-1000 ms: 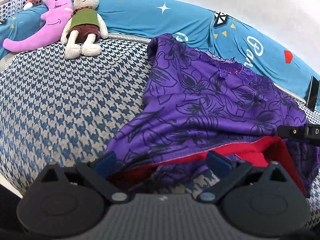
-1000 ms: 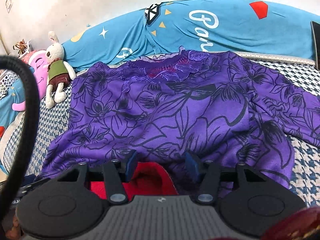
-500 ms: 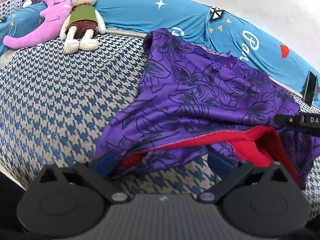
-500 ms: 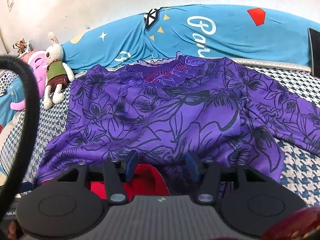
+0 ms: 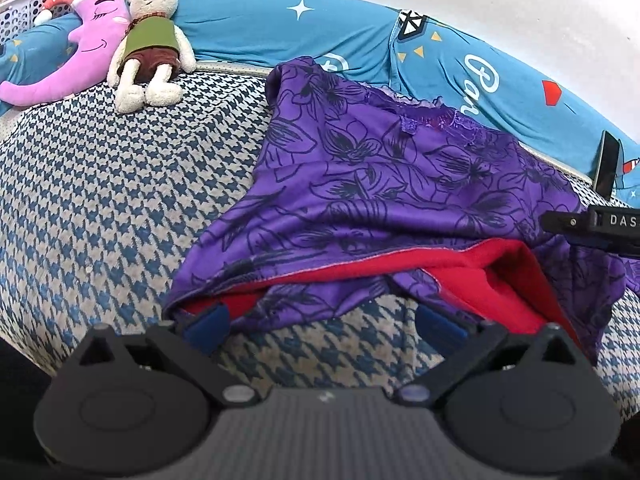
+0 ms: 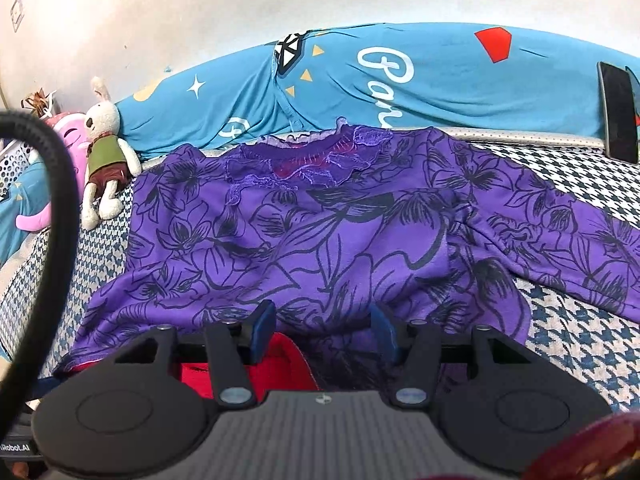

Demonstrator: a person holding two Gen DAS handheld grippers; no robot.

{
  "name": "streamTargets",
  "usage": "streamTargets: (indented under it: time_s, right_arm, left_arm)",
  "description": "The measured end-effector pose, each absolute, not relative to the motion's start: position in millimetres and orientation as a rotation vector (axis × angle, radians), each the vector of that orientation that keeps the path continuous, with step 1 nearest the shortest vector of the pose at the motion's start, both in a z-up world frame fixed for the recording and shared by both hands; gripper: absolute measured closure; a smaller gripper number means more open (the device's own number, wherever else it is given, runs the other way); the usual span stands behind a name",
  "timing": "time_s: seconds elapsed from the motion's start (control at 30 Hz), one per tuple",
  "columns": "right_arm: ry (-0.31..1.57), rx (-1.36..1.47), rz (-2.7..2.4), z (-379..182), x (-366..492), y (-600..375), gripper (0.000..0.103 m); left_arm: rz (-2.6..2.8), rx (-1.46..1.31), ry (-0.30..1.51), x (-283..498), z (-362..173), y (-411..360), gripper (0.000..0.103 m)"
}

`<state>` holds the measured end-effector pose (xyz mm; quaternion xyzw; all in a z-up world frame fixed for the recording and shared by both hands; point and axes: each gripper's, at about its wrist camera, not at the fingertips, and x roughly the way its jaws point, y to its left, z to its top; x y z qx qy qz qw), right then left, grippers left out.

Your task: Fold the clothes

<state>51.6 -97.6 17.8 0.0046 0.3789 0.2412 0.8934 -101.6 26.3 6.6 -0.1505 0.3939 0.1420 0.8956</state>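
A purple floral top (image 5: 384, 184) with a red lining (image 5: 404, 260) lies spread on the houndstooth bedcover (image 5: 100, 200), collar toward the wall. My left gripper (image 5: 322, 326) is open just short of the top's near hem. Bare bedcover shows between its fingers, and the hem's left corner lies by the left fingertip (image 5: 206, 326). In the right wrist view the top (image 6: 320, 240) fills the middle. My right gripper (image 6: 323, 330) stands open at the hem, with purple cloth and red lining (image 6: 280, 364) lying between its fingers. The right gripper's tip (image 5: 592, 226) shows at the left view's right edge.
A plush rabbit (image 5: 148, 44) and a pink moon plush (image 5: 80, 60) lie at the back left beside a white basket (image 5: 20, 12). Blue bedding (image 6: 400, 80) runs along the wall. A dark phone (image 6: 618, 112) leans at the right. A black cable (image 6: 60, 220) loops at the left.
My left gripper has drawn back from the hem: cloth lay between its fingers before, now bare bedcover does. The right gripper has barely moved.
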Motion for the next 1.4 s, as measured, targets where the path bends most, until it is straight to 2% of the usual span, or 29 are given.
streamTargets:
  time_s: [0.97,1.23,1.33,1.4]
  right_arm:
    - [0.755,0.056,0.490,30.5,31.0,-138.2,0.050]
    - [0.761,0.083,0.490,30.1,13.5,-161.8,0.049]
    - [0.768,0.097,0.478,28.4,6.5,-171.8,0.048]
    - [0.776,0.105,0.447,26.2,2.4,-179.6,0.044]
  left_arm:
    - [0.275,-0.289,0.830,-104.7,1.0,11.9,0.000]
    - [0.321,-0.316,0.824,-99.7,-6.2,28.0,0.000]
    - [0.338,-0.327,0.822,-97.9,-8.9,34.3,0.000]
    - [0.350,-0.334,0.820,-96.7,-10.7,38.5,0.000]
